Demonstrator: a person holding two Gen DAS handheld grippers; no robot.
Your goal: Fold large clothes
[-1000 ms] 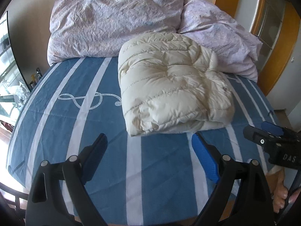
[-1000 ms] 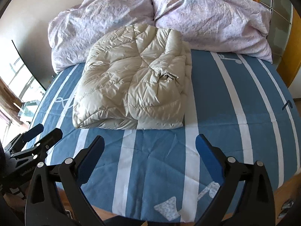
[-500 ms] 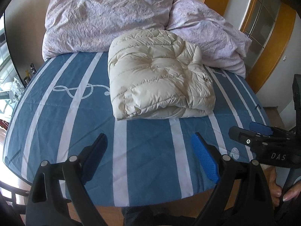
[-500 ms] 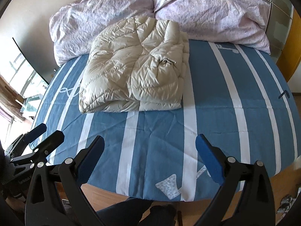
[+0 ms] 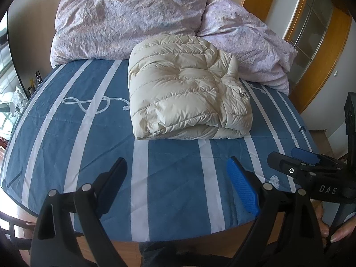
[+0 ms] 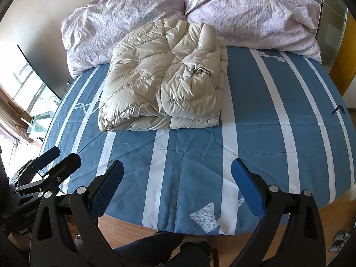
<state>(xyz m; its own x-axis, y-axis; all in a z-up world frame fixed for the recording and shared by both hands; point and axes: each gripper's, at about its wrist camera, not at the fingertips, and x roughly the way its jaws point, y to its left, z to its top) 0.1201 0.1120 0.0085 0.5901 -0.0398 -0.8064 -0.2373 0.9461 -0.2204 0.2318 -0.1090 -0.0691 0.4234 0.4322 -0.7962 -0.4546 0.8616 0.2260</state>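
Observation:
A cream quilted down jacket (image 5: 187, 89) lies folded into a thick rectangle in the middle of the blue striped bed (image 5: 173, 162); it also shows in the right wrist view (image 6: 164, 82). My left gripper (image 5: 175, 173) is open and empty, held back over the bed's front edge, well short of the jacket. My right gripper (image 6: 176, 173) is open and empty too, also back at the front edge. The right gripper shows from the side at the lower right of the left wrist view (image 5: 296, 160), and the left one at the lower left of the right wrist view (image 6: 53, 158).
Two lilac crumpled pillows (image 5: 133, 20) (image 6: 251, 13) lie against the wall behind the jacket. A wooden door frame (image 5: 320, 62) stands to the right. A window (image 6: 24, 98) and a dark panel are on the left. The wooden floor and the person's legs (image 6: 155, 247) are below the bed edge.
Both grippers have drawn back from the jacket toward the bed's front edge, so more of the bed and the floor show. The jacket has not moved. Both stay open.

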